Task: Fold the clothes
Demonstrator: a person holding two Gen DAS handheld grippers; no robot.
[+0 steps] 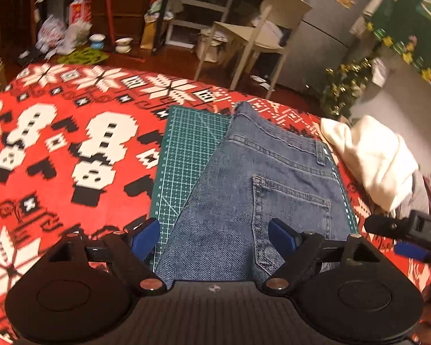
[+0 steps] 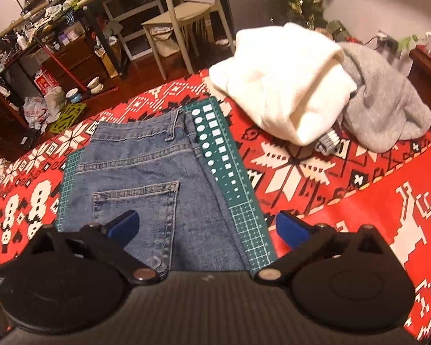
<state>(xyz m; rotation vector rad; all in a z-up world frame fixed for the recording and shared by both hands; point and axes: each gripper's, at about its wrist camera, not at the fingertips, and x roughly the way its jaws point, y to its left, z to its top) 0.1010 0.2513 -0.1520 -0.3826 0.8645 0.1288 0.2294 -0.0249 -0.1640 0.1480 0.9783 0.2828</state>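
Observation:
Folded blue jeans (image 1: 270,184) (image 2: 146,169) lie on a green cutting mat (image 1: 184,158) (image 2: 230,172), back pocket facing up. My left gripper (image 1: 215,237) hovers over the near end of the jeans, its blue pads wide apart, nothing pinched between them. Over the jeans' near right edge my right gripper (image 2: 207,227) stands open too, one pad above the pocket and the other above the tablecloth. The right gripper (image 1: 408,238) also shows at the right edge of the left wrist view. A white garment (image 2: 281,83) (image 1: 370,155) and a grey one (image 2: 388,106) are heaped at the far right.
A red patterned tablecloth (image 1: 71,149) (image 2: 359,201) covers the table. Beyond its far edge stand a beige chair (image 1: 261,34) (image 2: 184,8), dark shelving (image 2: 71,28) with clutter, bags and bowls on the floor (image 1: 71,34), and a small decorated tree (image 1: 344,86).

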